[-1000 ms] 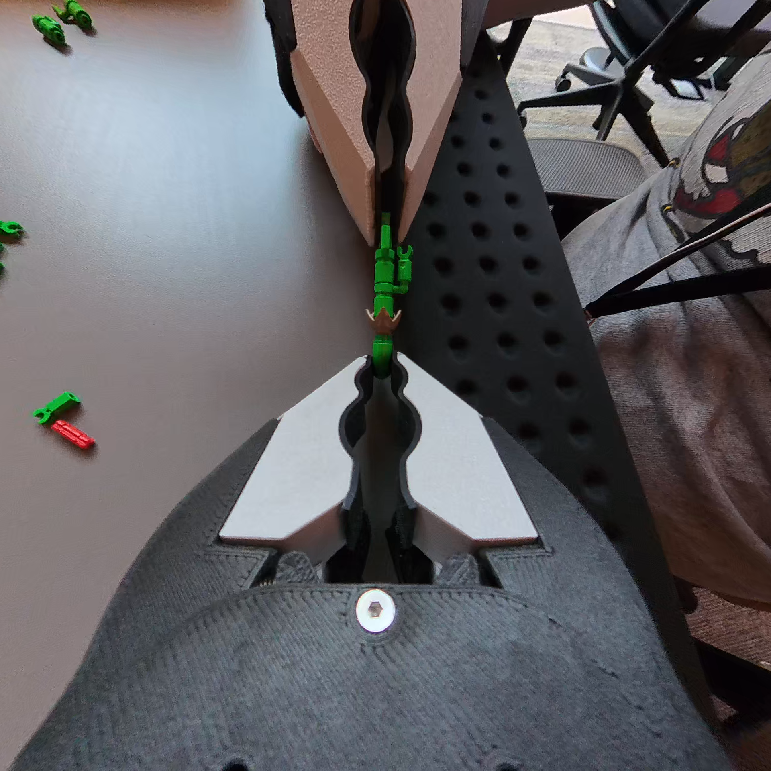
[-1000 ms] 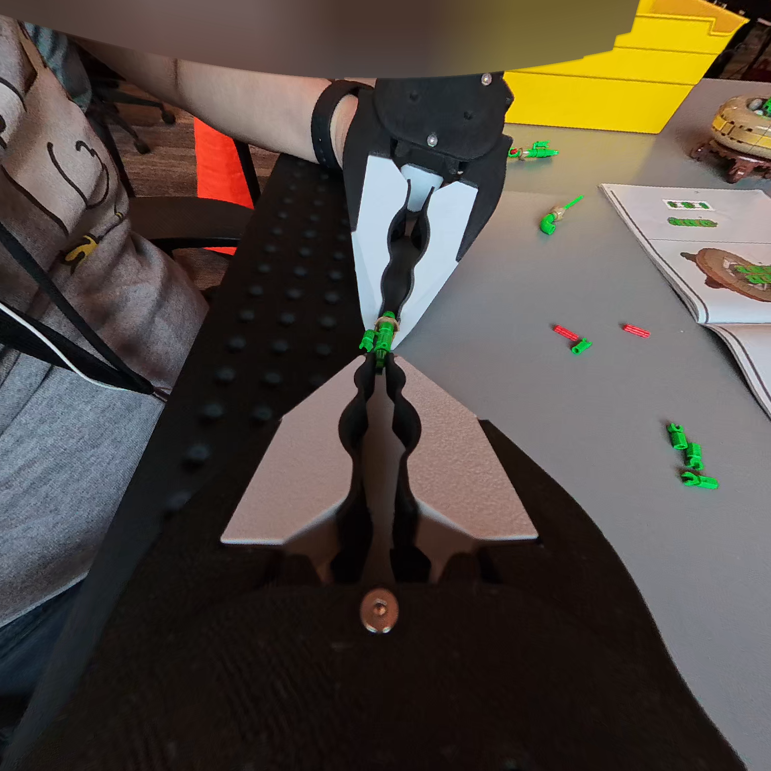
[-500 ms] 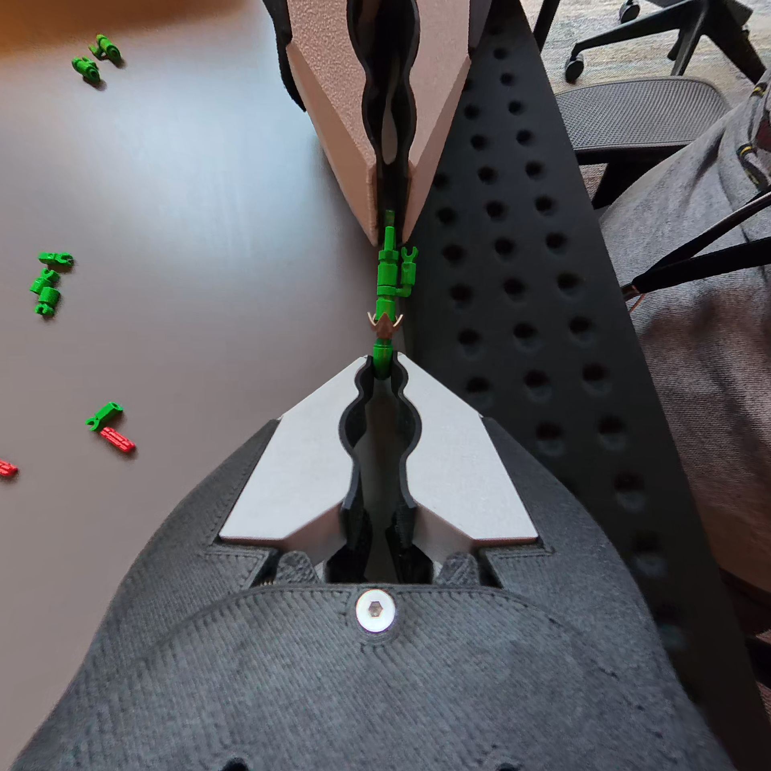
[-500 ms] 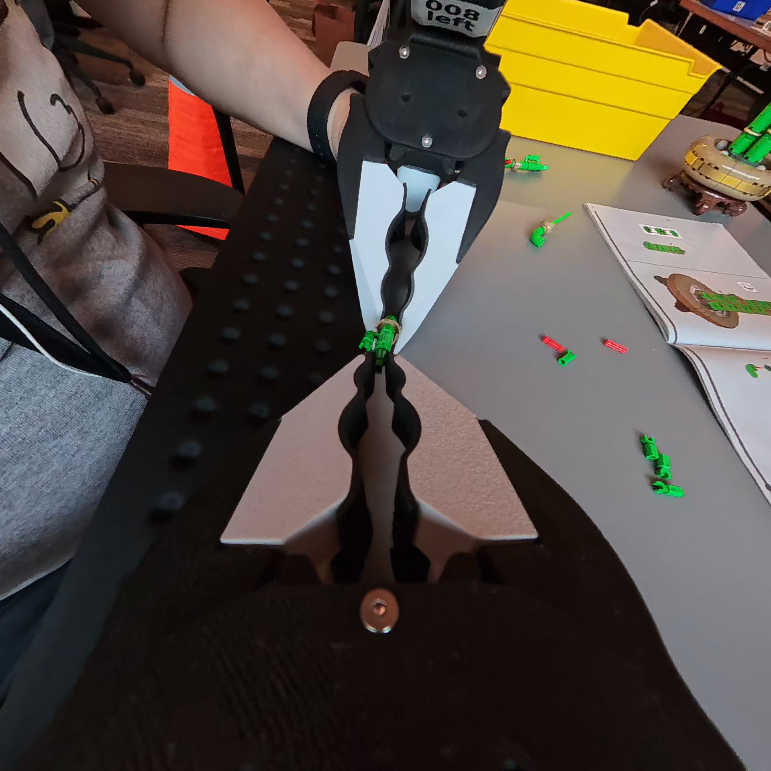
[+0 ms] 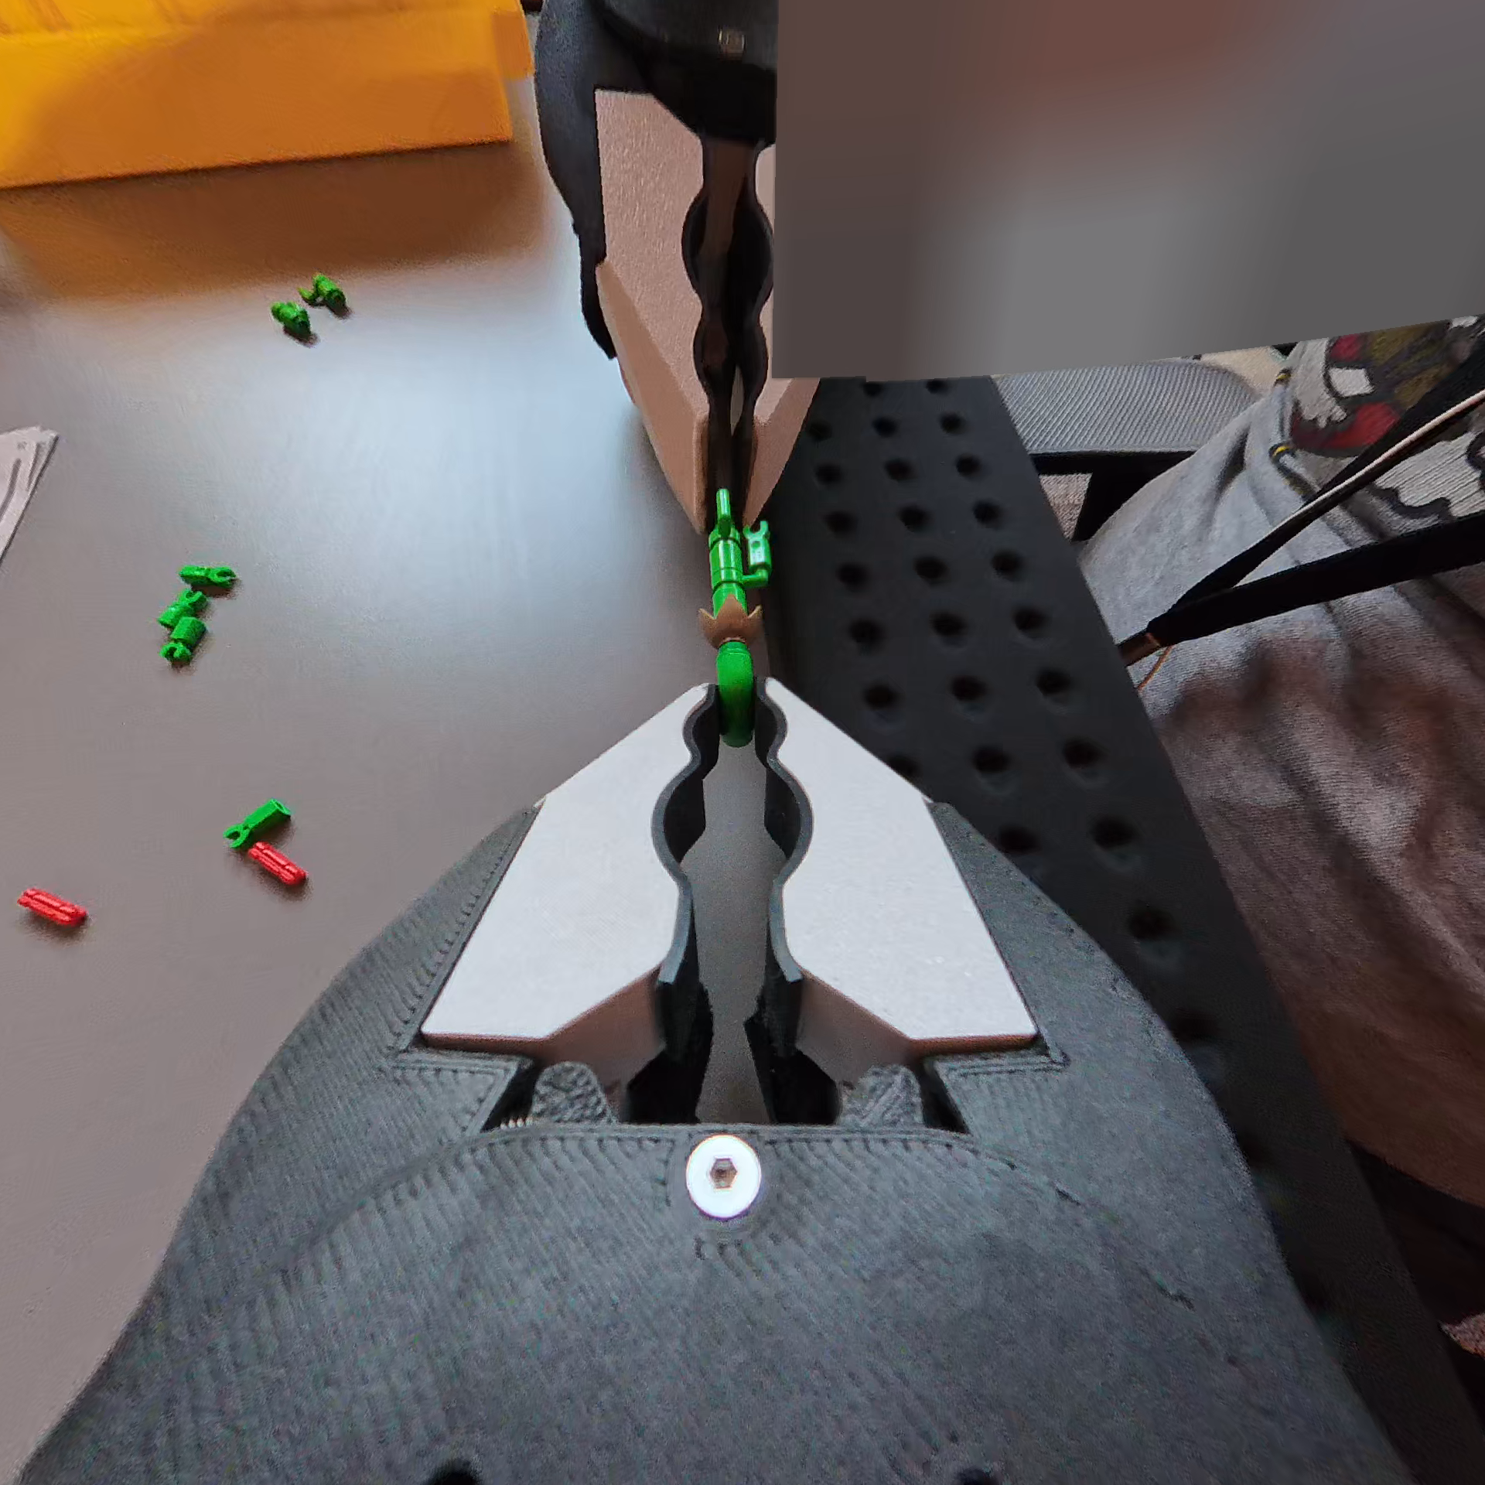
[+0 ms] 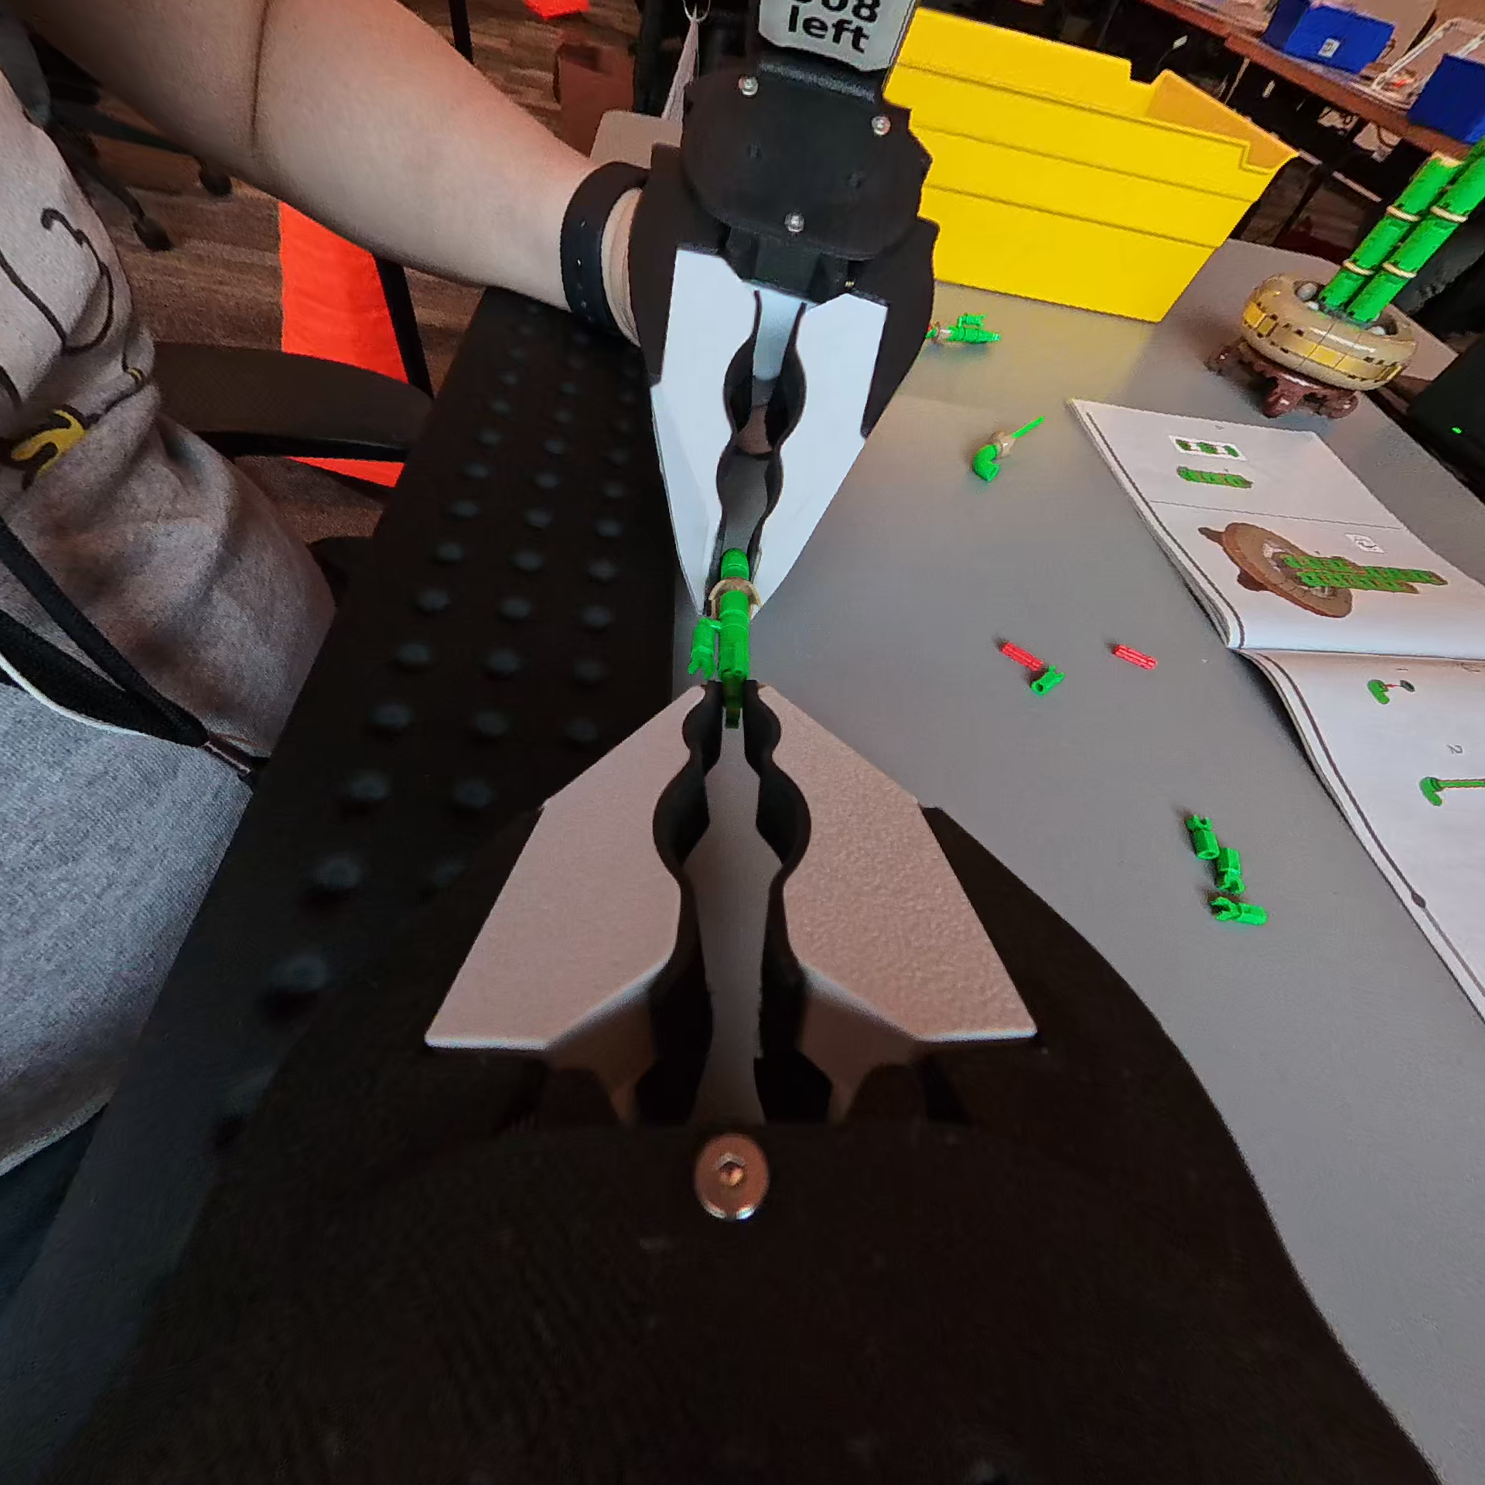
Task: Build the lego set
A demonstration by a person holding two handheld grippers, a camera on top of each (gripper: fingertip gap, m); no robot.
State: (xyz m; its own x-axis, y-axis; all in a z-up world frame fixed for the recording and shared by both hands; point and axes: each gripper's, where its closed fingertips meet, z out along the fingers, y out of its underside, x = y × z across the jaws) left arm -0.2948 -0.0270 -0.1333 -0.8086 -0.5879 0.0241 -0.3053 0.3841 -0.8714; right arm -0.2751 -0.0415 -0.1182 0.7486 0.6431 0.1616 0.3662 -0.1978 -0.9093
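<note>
A thin green lego stem (image 5: pixel 730 562) with a tan leaf collar and a small green side clip hangs in the air between both grippers, above the table edge. My left gripper (image 5: pixel 733 707) is shut on its thick curved green end. My right gripper (image 6: pixel 731 697) is shut on its thin bar end. The stem also shows in the right wrist view (image 6: pixel 730 635). Each view shows the other gripper opposite, tip to tip. Loose green clips (image 5: pixel 185 615) and red pins (image 5: pixel 277 861) lie on the grey table.
A black perforated board (image 6: pixel 482 643) runs along the table edge by a person's lap. An open instruction booklet (image 6: pixel 1286 514), a yellow bin (image 6: pixel 1069 185), a built bamboo model in a round pot (image 6: pixel 1326 337) and a second green stem piece (image 6: pixel 1000 450) are on the table. Less than 4 cm separates the two grippers' tips.
Both grippers have shifted together with the stem still held between them. The views now reach farther across the table, so the yellow bin and the bamboo model show more.
</note>
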